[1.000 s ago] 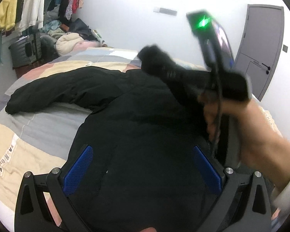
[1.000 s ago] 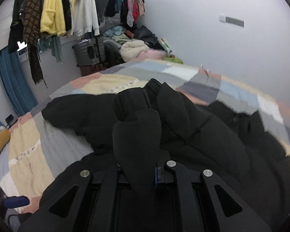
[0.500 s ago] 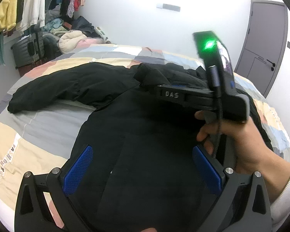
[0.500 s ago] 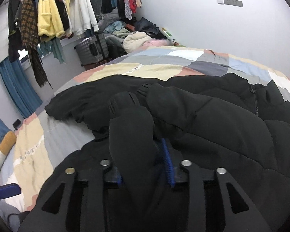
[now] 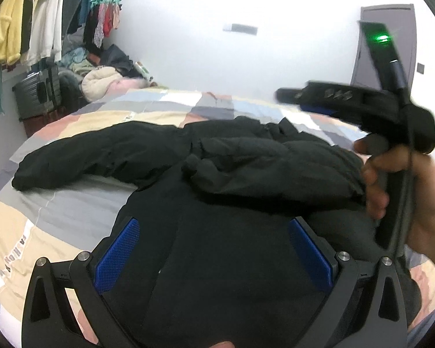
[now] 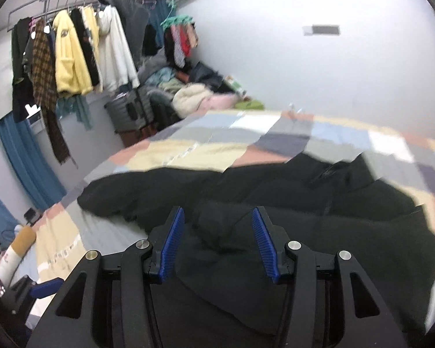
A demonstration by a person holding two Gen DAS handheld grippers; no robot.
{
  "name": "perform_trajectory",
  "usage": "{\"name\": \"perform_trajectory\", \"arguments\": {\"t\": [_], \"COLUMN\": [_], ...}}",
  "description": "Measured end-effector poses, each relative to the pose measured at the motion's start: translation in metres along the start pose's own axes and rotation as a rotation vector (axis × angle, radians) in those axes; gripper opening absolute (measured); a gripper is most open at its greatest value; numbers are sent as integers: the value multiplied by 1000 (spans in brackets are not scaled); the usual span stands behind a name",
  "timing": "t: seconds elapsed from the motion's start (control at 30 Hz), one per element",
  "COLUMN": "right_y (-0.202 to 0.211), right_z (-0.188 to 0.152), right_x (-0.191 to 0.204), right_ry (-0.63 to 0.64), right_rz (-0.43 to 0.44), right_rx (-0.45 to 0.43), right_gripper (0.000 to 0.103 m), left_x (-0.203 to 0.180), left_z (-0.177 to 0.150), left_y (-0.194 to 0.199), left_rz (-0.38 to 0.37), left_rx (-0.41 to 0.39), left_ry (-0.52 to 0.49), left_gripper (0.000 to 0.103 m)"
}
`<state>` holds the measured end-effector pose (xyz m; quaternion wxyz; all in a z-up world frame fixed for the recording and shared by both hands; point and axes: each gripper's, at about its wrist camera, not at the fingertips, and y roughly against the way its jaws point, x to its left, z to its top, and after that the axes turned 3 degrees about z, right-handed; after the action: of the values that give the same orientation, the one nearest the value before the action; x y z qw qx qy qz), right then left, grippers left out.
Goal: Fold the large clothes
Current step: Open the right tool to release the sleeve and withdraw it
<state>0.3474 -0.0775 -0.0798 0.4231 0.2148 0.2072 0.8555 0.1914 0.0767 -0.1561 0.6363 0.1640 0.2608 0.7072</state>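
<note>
A large black padded jacket lies spread on the patchwork bed. One sleeve lies folded across its body; the other sleeve stretches out to the left. My left gripper is open and empty, low over the jacket's body. My right gripper is open and empty, above the folded sleeve. In the left wrist view the right gripper is held up at the right by a hand.
A rack of hanging clothes stands at the back left, with a suitcase and a heap of clothes below it. A grey door is at the right. A blue curtain hangs left of the bed.
My right gripper was shut on the sleeve and carried it across the jacket. It has opened, let the sleeve drop onto the body, and lifted away. The left gripper stayed put.
</note>
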Motion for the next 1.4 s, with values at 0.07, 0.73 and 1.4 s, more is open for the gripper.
{"name": "perform_trajectory", "arguments": {"t": [0.07,0.73,1.4], "right_y": [21,186,231], "right_z": [4,-112,-162], "right_x": [-1,-37,-25], "right_ry": [-1,-102,-168], "right_rz": [-29,-273,-325], "right_rx": [-26,-110,-137], "right_gripper": [51,68,81], "left_x": [-2,-34,1], "left_z": [1,-3,9], "left_y": [6,30,52], "left_rz": [-7,-97,-213], "left_rx": [-16,-78,-116], "left_ry": [-5,-34,138], "left_gripper": [103,103,103]}}
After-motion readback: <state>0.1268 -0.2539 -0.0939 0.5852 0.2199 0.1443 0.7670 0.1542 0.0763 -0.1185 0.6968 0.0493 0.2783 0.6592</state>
